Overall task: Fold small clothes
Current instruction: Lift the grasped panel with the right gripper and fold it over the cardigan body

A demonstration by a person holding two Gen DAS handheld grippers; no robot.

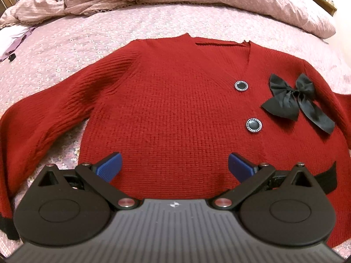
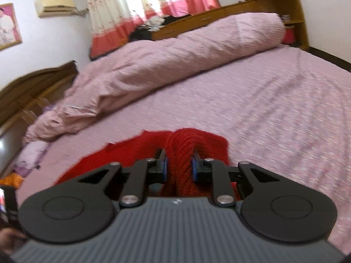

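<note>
A small red knit cardigan point(image 1: 175, 114) lies flat, front up, on the pink bedspread point(image 1: 76, 43). It has two round dark buttons point(image 1: 241, 86) and a black bow point(image 1: 296, 97) on its right side. Its left sleeve point(image 1: 43, 118) runs down the left of the left wrist view and ends in a black cuff. My left gripper point(image 1: 174, 164) hovers open over the hem, nothing between its blue pads. In the right wrist view my right gripper point(image 2: 178, 164) is shut on a bunched fold of the red cardigan point(image 2: 184, 146), lifted off the bed.
A rumpled pink duvet point(image 2: 153, 65) lies heaped along the far side of the bed. A wooden headboard shelf point(image 2: 252, 11) stands behind it, with curtains point(image 2: 142, 4) and an air conditioner on the wall. Light clothes point(image 1: 15, 37) lie at the left bed edge.
</note>
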